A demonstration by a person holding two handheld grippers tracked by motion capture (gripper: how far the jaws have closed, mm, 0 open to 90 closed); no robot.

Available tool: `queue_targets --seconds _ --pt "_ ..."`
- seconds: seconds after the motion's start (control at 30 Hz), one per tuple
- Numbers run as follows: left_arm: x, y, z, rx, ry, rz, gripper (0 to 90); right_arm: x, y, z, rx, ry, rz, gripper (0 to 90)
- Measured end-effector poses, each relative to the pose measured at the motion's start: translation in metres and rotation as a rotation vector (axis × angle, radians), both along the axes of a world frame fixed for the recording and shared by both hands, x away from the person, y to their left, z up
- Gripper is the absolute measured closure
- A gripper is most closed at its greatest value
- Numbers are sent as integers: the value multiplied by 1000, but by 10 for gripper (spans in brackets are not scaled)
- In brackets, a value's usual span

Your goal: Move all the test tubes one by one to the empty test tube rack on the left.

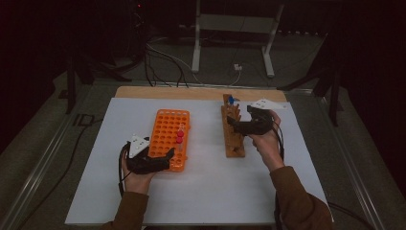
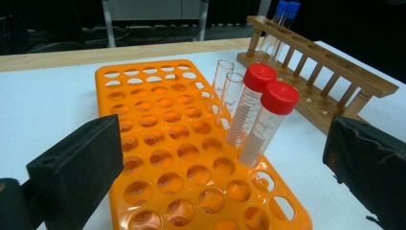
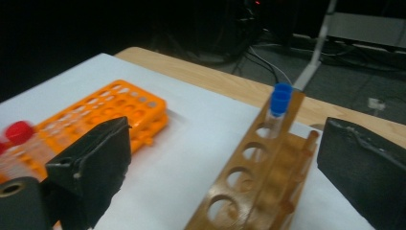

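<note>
High view: the orange rack (image 1: 168, 139) lies left of centre on the white table sheet (image 1: 206, 191), and the wooden rack (image 1: 232, 129) stands right of centre, its long side running from 6 o'clock to 12 o'clock. The left gripper (image 1: 163, 160) sits at the orange rack's 6 o'clock corner, its jaws spread wide with nothing between them. Two red-capped tubes (image 1: 180, 136) stand in holes along the rack's 3 o'clock edge, just beyond that gripper.

Left gripper view: the red-capped tubes lean slightly in the rack's edge row, with two uncapped glass tubes (image 2: 225, 88) close behind them at 12 o'clock. Most holes toward 9 o'clock are vacant.

Right gripper (image 1: 239, 125): in the high view it hangs against the wooden rack's 3 o'clock side, about halfway along. Its jaws stand apart and hold nothing; in the right gripper view the rack's holed top bar runs up between them, untouched. A blue-capped tube (image 3: 280, 100) stands in the far end of the wooden rack, at 12 o'clock.

Between the two racks lies a bare strip of sheet. The sheet is also open toward 6 o'clock, in front of both hands. Bare wood (image 1: 191, 92) edges the sheet at 12 o'clock.
</note>
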State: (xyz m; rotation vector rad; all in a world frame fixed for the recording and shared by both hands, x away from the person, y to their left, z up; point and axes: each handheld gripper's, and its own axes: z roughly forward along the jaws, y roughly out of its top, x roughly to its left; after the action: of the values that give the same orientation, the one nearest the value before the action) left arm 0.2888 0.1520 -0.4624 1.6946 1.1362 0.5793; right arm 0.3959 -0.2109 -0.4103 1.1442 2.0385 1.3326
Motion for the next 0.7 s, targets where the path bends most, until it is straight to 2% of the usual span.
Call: queue_targets --seconds 0.17,0.3,0.43,0.57,0.63,0.7 --pt "1 -1 -3 3 10 1 7 18 1 -5 -74 2 -64 99" --pt "1 -2 -4 11 16 0 7 36 -1 -10 -67 34 -84 100" --pt "2 -3 -5 7 21 0 7 49 1 -15 -70 63 -79 103" --pt "1 -3 -3 1 2 21 8 59 3 -18 -67 73 -91 171" --pt "0 -3 -2 -5 -4 20 8 62 6 -20 -92 63 -98 270" --pt "0 -3 -2 -10 -5 23 8 66 8 -23 -90 57 -109 365"
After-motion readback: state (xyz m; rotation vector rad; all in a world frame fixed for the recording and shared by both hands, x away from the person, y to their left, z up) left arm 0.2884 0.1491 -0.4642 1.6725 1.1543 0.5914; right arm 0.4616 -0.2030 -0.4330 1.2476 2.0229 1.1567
